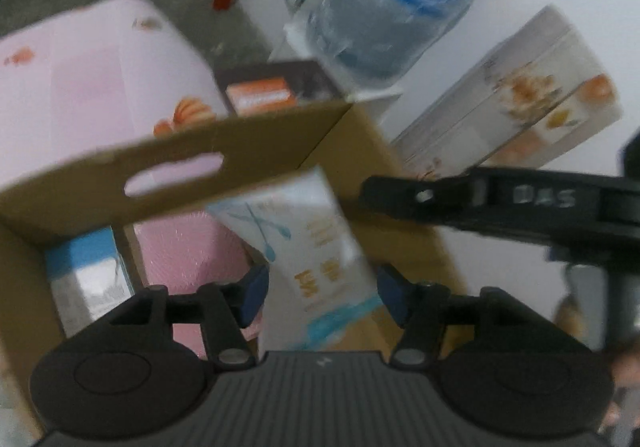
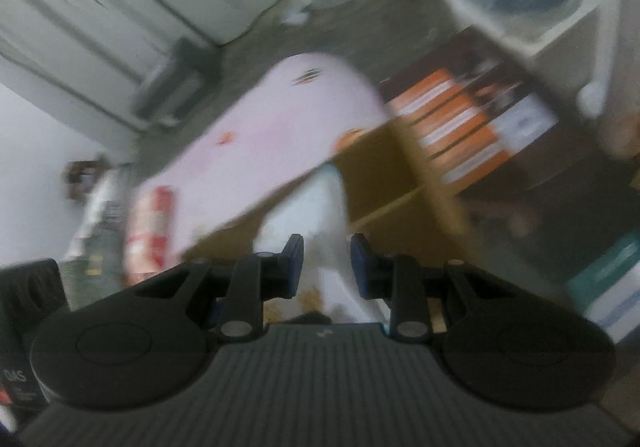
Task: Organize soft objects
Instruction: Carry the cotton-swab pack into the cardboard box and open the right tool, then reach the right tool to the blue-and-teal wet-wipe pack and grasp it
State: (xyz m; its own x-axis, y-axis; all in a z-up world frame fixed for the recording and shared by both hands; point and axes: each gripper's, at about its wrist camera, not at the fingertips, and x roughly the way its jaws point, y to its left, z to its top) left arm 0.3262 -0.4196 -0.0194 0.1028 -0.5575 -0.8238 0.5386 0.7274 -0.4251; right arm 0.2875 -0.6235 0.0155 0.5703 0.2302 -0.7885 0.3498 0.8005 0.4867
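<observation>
Left wrist view: the left gripper point(image 1: 322, 297) has its blue pads point(image 1: 254, 297) spread wide on either side of a white soft pack point(image 1: 304, 247) with blue and gold print. Whether the pads press its sides cannot be told, since the picture is blurred. The pack stands tilted in a cardboard box point(image 1: 172, 175) with a handle slot in its far wall. Inside the box, left of the pack, lie a pink pack point(image 1: 188, 247) and a blue and grey pack point(image 1: 88, 279). Behind the box sits a large pink bundle point(image 1: 100, 87) with orange marks, and a brown and orange carton point(image 1: 276, 89) just beside it. Right of the box lie a pale package point(image 1: 516, 99) with orange print and a wrapped bale point(image 1: 396, 7) with a blue label. The black right gripper point(image 1: 500, 201) reaches in over the box's right edge.

Right wrist view: the right gripper point(image 2: 327, 269) has its fingers a moderate gap apart with the white pack point(image 2: 304, 223) between them; contact is unclear in the blur. The box point(image 2: 380, 175) lies ahead, the pink bundle point(image 2: 272, 135) behind it, and the orange carton point(image 2: 452, 135) to its right
</observation>
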